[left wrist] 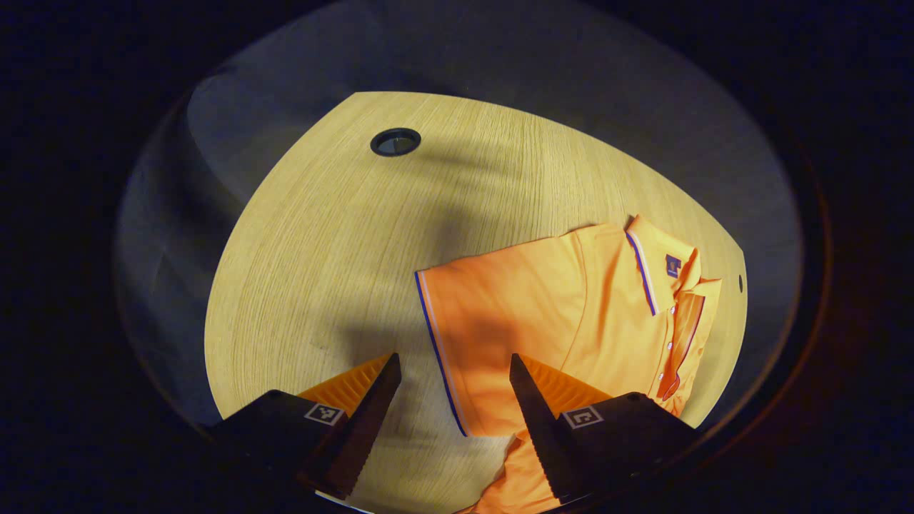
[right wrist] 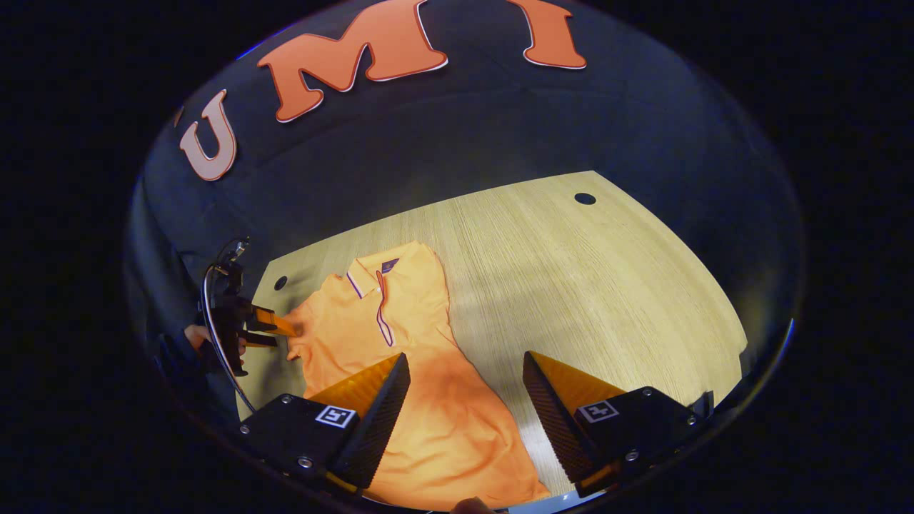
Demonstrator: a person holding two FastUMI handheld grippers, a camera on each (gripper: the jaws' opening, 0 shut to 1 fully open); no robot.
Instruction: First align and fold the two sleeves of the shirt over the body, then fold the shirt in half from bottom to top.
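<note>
An orange short-sleeved polo shirt with blue-and-white trim (right wrist: 400,343) lies flat on the pale wooden table (right wrist: 571,285), collar toward the far side and hem nearest the right gripper (right wrist: 465,417). That gripper hangs above the lower body of the shirt with its jaws spread wide and nothing between them.

In the left gripper view, the left gripper (left wrist: 454,421) hovers just over the trimmed cuff of 1 sleeve (left wrist: 443,350), which sticks out flat to the side; its jaws are also wide apart and empty. In the right gripper view, the shirt's right side shows no sleeve sticking out, so that sleeve may already be folded.

The step in hand seems to be folding this sleeve. To do it well, the left gripper should drop onto the cuff edge, pinch only the sleeve layer, then carry it across toward the button placket (left wrist: 668,346), laying the cuff flat and square with the body, without dragging the shirt.
</note>
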